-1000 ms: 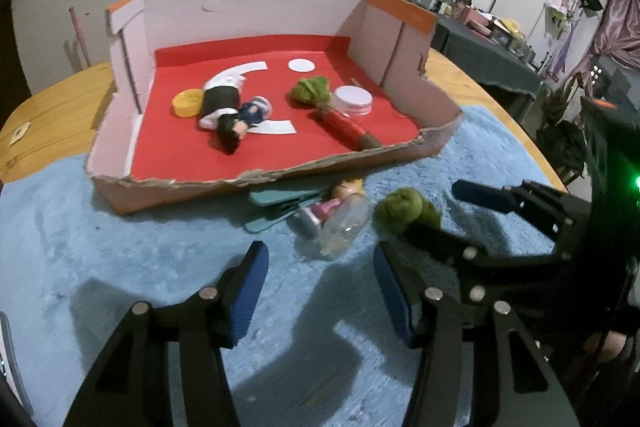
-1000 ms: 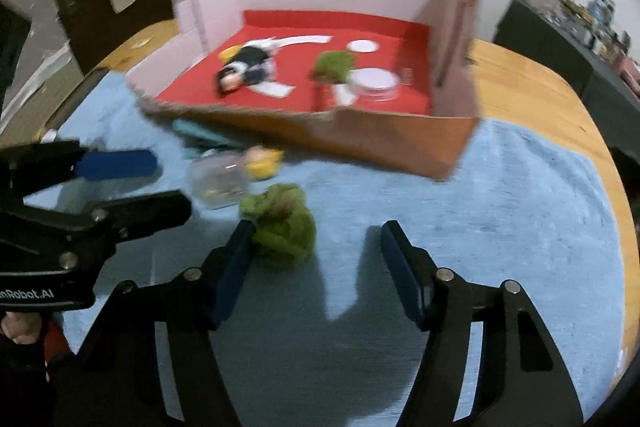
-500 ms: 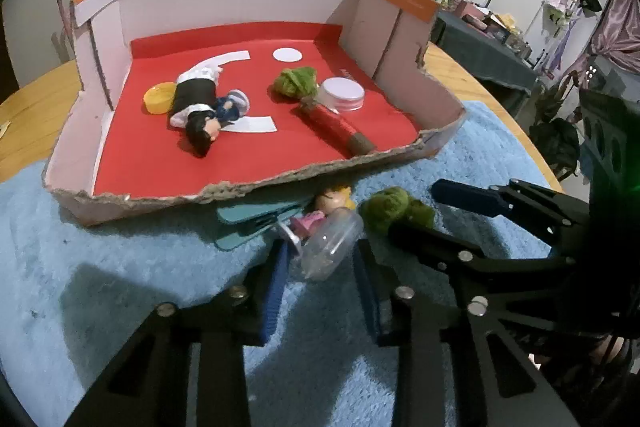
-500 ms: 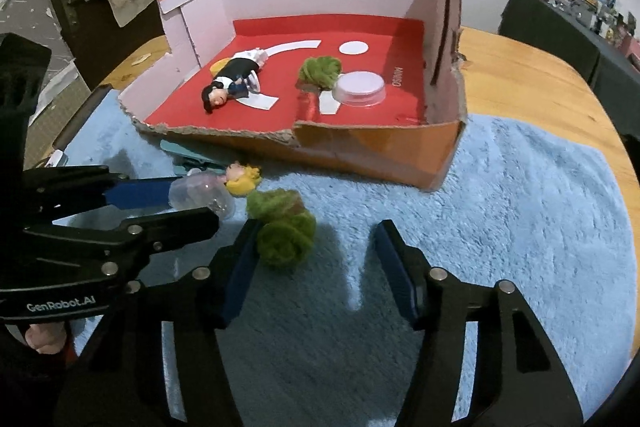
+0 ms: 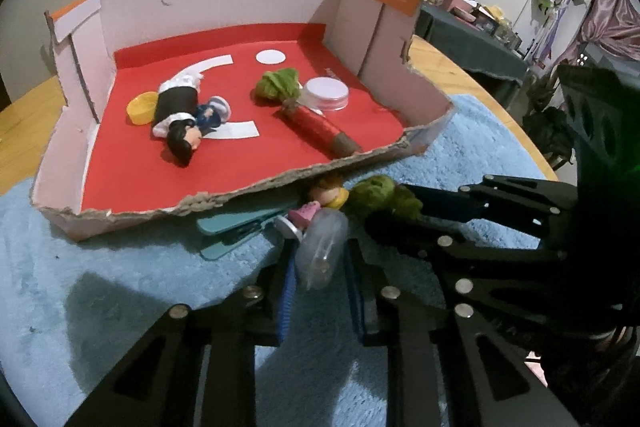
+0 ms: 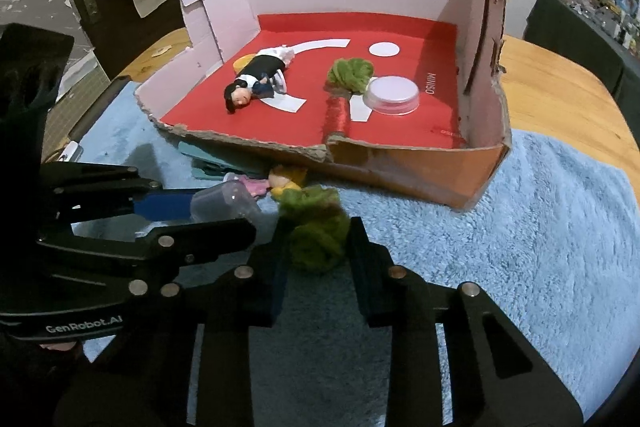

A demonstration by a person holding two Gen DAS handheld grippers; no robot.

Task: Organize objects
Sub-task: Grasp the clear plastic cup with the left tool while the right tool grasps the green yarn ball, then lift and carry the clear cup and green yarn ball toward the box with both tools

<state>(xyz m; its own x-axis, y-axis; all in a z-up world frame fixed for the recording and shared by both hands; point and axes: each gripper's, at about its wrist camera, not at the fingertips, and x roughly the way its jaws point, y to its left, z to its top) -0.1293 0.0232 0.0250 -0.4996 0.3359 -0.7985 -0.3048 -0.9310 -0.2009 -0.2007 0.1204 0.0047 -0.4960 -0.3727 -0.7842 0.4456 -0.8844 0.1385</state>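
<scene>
A torn cardboard box (image 5: 64,211) with a red floor (image 6: 400,123) stands on a blue towel (image 6: 520,247). In front of it lies a clear plastic capsule (image 5: 322,251) with a blonde doll (image 5: 326,197) at its mouth. My left gripper (image 5: 320,281) is shut on the capsule, which also shows in the right wrist view (image 6: 224,205). A green felt ball (image 6: 316,227) lies just right of the doll. My right gripper (image 6: 316,259) is shut on the green ball, which also shows in the left wrist view (image 5: 380,195).
Inside the box lie a black-haired doll (image 5: 180,115), a yellow cap (image 5: 140,107), a red felt carrot with green top (image 5: 312,119) and a white lid (image 5: 326,93). A teal clip (image 5: 236,231) pokes out under the box front. The wooden table (image 6: 560,87) extends right.
Both grippers moved forward and closed: the left onto the clear capsule, the right onto the green felt ball. One second ago both were wide open short of them.
</scene>
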